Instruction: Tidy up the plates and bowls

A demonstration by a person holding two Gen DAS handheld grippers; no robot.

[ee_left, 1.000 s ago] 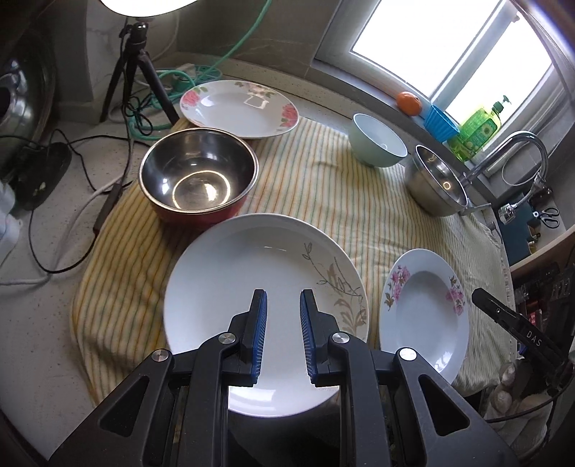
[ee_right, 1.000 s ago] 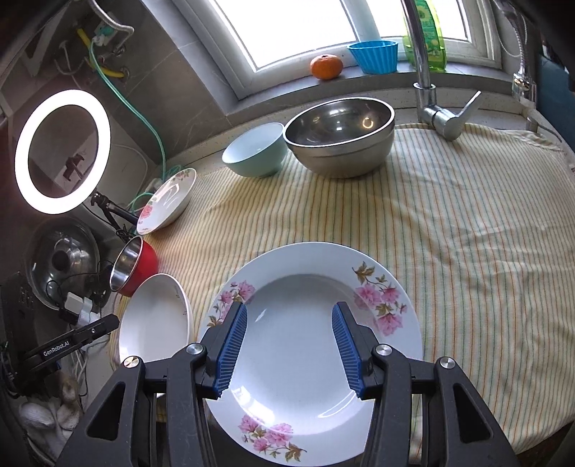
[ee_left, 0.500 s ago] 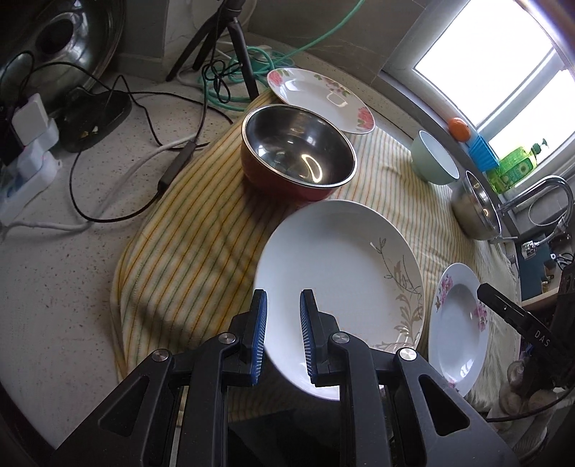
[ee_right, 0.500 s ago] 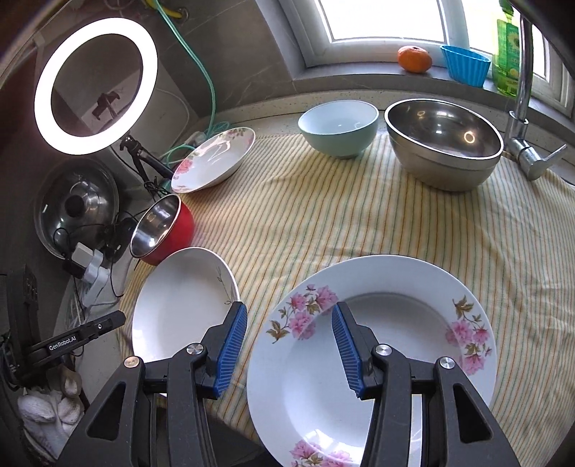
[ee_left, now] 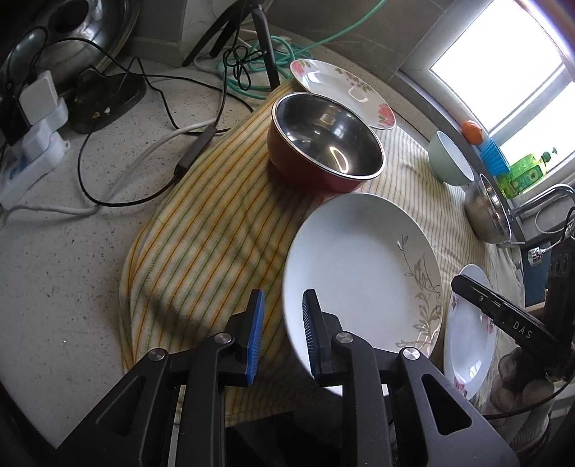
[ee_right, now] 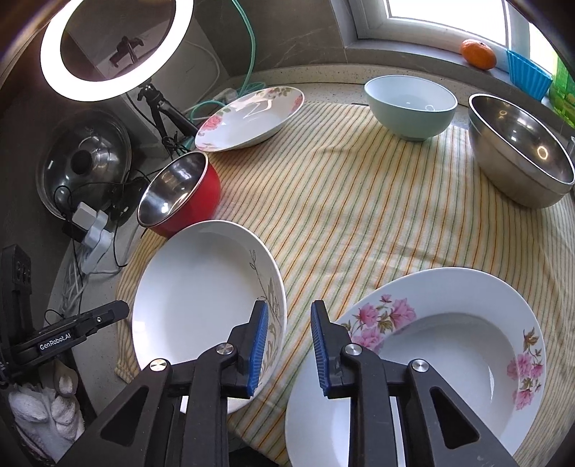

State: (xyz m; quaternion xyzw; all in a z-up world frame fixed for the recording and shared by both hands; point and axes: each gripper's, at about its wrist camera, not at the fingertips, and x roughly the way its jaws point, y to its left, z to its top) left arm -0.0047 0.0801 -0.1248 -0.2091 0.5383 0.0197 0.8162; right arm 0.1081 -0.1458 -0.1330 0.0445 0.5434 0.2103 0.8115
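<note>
A large white plate with a grey leaf print point(ee_left: 363, 266) point(ee_right: 201, 298) lies on the striped cloth point(ee_left: 215, 230) point(ee_right: 359, 201). My left gripper point(ee_left: 282, 337) is open at this plate's near left rim, holding nothing. A pink-flowered plate point(ee_right: 442, 345) point(ee_left: 467, 330) lies to the right. My right gripper point(ee_right: 289, 348) is open at its near left rim, over the cloth between the two plates. A red steel-lined bowl point(ee_left: 323, 143) point(ee_right: 179, 194), a second flowered plate point(ee_left: 341, 89) point(ee_right: 251, 115), a pale green bowl point(ee_left: 451, 160) point(ee_right: 409, 104) and a steel bowl point(ee_left: 488, 208) point(ee_right: 521, 158) stand further back.
Cables and a power strip point(ee_left: 32, 154) lie on the counter left of the cloth. A tripod point(ee_left: 251, 32) with a ring light point(ee_right: 111, 46) and a pot lid point(ee_right: 82, 161) stand at the back left. An orange point(ee_right: 478, 54) and a blue cup point(ee_right: 528, 72) sit on the sill.
Both grippers have swung left. The left one now sits at the leaf plate's left rim; the right one has narrowed and now sits at the flowered plate's left rim.
</note>
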